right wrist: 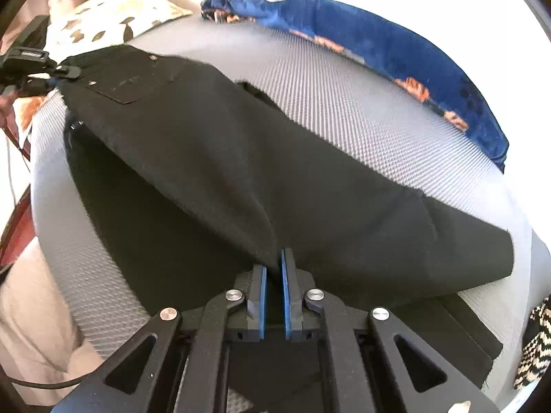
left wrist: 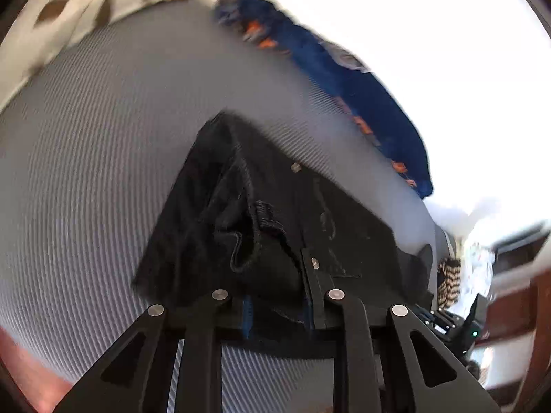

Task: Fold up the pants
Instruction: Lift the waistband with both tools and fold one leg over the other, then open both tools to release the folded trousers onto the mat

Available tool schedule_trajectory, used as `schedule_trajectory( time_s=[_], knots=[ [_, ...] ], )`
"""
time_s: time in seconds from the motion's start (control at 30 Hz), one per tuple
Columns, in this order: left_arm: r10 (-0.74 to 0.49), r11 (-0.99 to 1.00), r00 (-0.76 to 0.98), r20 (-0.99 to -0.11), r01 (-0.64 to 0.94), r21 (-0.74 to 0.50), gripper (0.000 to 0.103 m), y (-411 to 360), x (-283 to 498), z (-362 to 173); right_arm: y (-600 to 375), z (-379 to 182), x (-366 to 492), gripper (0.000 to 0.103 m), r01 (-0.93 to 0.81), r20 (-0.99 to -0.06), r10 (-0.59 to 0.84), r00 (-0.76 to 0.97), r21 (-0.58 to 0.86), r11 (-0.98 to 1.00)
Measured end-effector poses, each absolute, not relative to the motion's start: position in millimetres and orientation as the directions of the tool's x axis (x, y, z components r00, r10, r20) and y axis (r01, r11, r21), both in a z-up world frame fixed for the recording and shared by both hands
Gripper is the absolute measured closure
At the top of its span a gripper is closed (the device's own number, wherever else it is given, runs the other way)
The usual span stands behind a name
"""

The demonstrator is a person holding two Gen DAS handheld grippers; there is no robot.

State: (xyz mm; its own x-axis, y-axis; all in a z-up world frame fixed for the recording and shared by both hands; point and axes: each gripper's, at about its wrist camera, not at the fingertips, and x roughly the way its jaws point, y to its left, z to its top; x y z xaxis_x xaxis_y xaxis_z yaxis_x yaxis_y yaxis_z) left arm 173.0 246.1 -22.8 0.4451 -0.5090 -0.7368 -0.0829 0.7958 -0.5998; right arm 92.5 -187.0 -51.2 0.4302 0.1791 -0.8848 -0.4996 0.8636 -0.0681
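Note:
Black pants (right wrist: pixel 241 158) lie across a grey textured mattress (right wrist: pixel 344 103), partly lifted. My right gripper (right wrist: pixel 273 261) is shut on a fold of a pant leg, its blue pads (right wrist: pixel 284 292) pinching the cloth. My left gripper (left wrist: pixel 279 306) is shut on the waistband end of the pants (left wrist: pixel 275 213), cloth draped over its fingers and hiding them; it also shows in the right wrist view (right wrist: pixel 65 70) at the far left, holding the waist beside the back pocket. The image from the left wrist is blurred.
A blue blanket with orange pattern (right wrist: pixel 396 44) lies along the mattress's far edge. A white pillow with brown spots (right wrist: pixel 117 17) sits at the far left corner. A black-and-cream zigzag cloth (right wrist: pixel 537 344) lies at the right edge. Bright white light fills the background.

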Motion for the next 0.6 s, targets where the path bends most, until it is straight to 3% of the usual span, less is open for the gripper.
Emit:
schedule_trajectory(
  time_s=[0.13,0.27,0.6],
  knots=[
    [-0.507,0.829,0.452,-0.734,0.023,-0.559,0.081,256,183,-31,-176,-45,79,0.097,-0.5,-0.884,0.205,0.419,-0.036,0.865],
    [-0.515,0.823,0.376,-0.77,-0.033,-0.567,0.081,277,170,-66,-161,-63,67,0.097,-0.52,-0.908,0.21,0.362,-0.01,0.854],
    [-0.491,0.842,0.346,-0.8,-0.049,-0.538,0.077,285,144,-85,-156,-82,59,0.096,-0.529,-0.928,0.204,0.311,0.009,0.848]
  ],
)
